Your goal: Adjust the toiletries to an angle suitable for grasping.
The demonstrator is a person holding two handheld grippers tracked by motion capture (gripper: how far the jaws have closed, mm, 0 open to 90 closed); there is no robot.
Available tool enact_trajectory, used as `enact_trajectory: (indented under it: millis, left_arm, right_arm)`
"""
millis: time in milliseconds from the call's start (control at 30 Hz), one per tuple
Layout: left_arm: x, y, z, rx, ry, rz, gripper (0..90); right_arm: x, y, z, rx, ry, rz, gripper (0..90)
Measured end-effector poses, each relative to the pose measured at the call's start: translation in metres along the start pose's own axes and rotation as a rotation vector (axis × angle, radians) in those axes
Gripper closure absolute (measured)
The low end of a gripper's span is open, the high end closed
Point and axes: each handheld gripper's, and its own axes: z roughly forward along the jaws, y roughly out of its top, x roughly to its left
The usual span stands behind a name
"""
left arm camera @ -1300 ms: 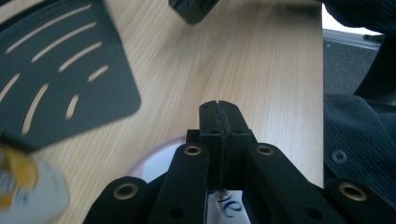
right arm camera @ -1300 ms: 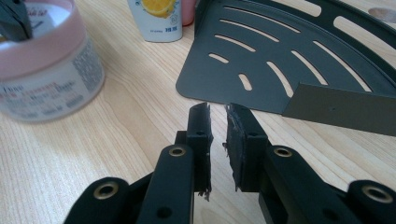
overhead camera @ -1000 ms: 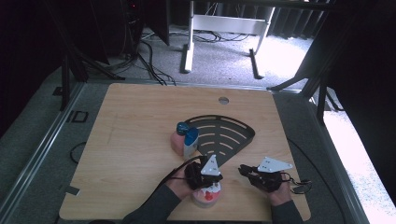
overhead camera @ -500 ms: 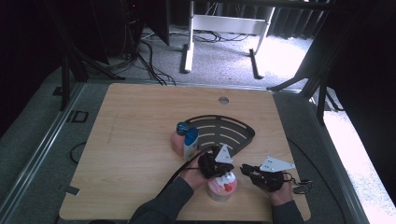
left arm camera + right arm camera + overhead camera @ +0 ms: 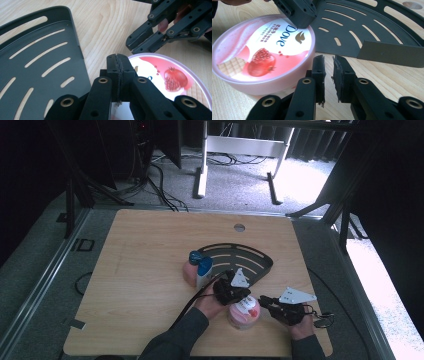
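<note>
Pink tub (image 5: pixel 243 312) sits between both claws: left claw (image 5: pixel 234 292) pressed together over its lid, right claw (image 5: pixel 265 301) slightly apart beside it.

The pink tub's lid (image 5: pixel 263 50) reads "Dove" in blue, with small unreadable characters above it.

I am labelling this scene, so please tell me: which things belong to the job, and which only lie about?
Likely in the job: Dove tub, left gripper, right gripper, perhaps the tray.
Lying about: far tub, blue-capped bottle.
</note>
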Motion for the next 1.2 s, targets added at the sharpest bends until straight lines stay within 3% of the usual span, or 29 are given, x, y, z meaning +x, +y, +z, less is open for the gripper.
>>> enact_trajectory:
  millis: [167, 433, 500, 633, 733, 933, 1200]
  left_arm:
    - [0.004, -0.004, -0.003, -0.008, -0.001, -0.016, 89.1]
    - [0.004, -0.01, -0.011, -0.008, 0.004, -0.009, 86.3]
    - [0.003, -0.011, -0.013, -0.01, 0.003, -0.011, 82.6]
    - [-0.004, -0.016, -0.019, -0.024, 0.01, 0.009, 66.1]
    - [-0.005, -0.023, -0.025, -0.041, -0.021, -0.017, 56.8]
    - [-0.008, -0.033, -0.04, -0.076, -0.025, -0.02, 52.7]
    - [-0.007, -0.041, -0.047, -0.098, -0.012, -0.047, 49.3]
  right_arm:
    - [0.0, -0.002, -0.002, 0.002, -0.007, 0.006, 79.0]
    - [-0.001, -0.004, -0.005, 0.003, -0.009, 0.01, 79.0]
    - [0.0, -0.005, -0.005, 0.004, -0.008, 0.013, 79.0]
    - [0.001, -0.006, -0.005, 0.007, -0.006, 0.014, 78.5]
    - [0.001, -0.006, -0.007, 0.006, -0.003, 0.016, 78.1]
    - [0.002, -0.007, -0.008, 0.008, -0.001, 0.019, 77.6]
    - [0.004, -0.008, -0.011, 0.015, -0.001, 0.019, 76.0]
